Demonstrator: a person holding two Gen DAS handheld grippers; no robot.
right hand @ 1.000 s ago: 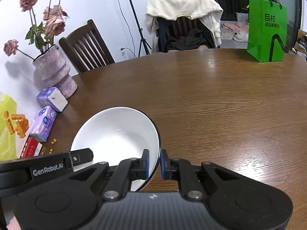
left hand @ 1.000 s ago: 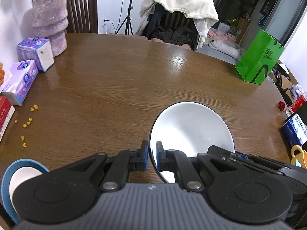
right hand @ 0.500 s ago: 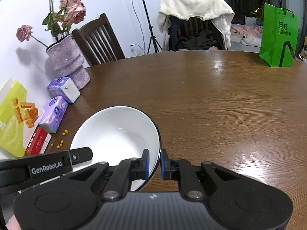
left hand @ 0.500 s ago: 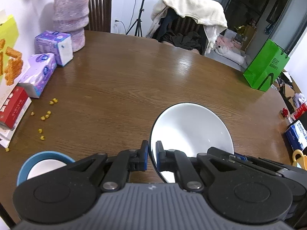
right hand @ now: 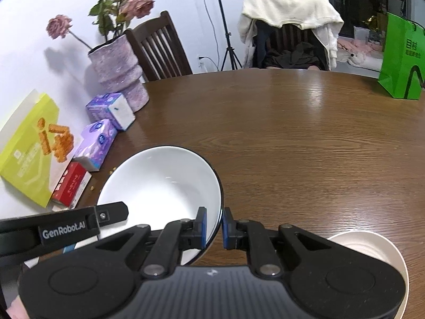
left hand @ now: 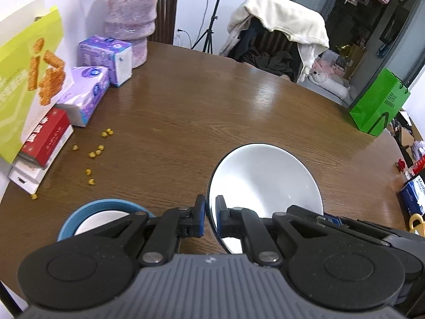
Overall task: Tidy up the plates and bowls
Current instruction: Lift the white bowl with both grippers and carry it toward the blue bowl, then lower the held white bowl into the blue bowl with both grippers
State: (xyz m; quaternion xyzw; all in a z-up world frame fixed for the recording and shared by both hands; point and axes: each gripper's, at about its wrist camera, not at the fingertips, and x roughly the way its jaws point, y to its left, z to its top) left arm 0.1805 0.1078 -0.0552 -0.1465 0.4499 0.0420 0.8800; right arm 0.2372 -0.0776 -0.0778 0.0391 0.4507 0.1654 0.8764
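Note:
Both grippers hold one white bowl with a thin dark rim [left hand: 265, 178] [right hand: 162, 183] above the brown table [left hand: 212, 111]. My left gripper [left hand: 210, 215] is shut on the bowl's left rim, and my right gripper [right hand: 213, 227] is shut on its right rim. A blue-rimmed bowl [left hand: 103, 210] sits on the table at lower left in the left wrist view, partly hidden behind the gripper. A cream bowl [right hand: 372, 250] lies at lower right in the right wrist view, half covered by the gripper body.
Along the left edge stand a pink vase [left hand: 131, 18], purple tissue packs [left hand: 106, 58], a red box [left hand: 45, 138] and a yellow-green snack box [left hand: 24, 79]. Yellow crumbs [left hand: 95, 151] dot the wood. A green bag [left hand: 377, 103] stands far right.
Both grippers have carried the white bowl sideways over the table; the blue-rimmed bowl has come further into the left wrist view, and the cream bowl has appeared in the right wrist view.

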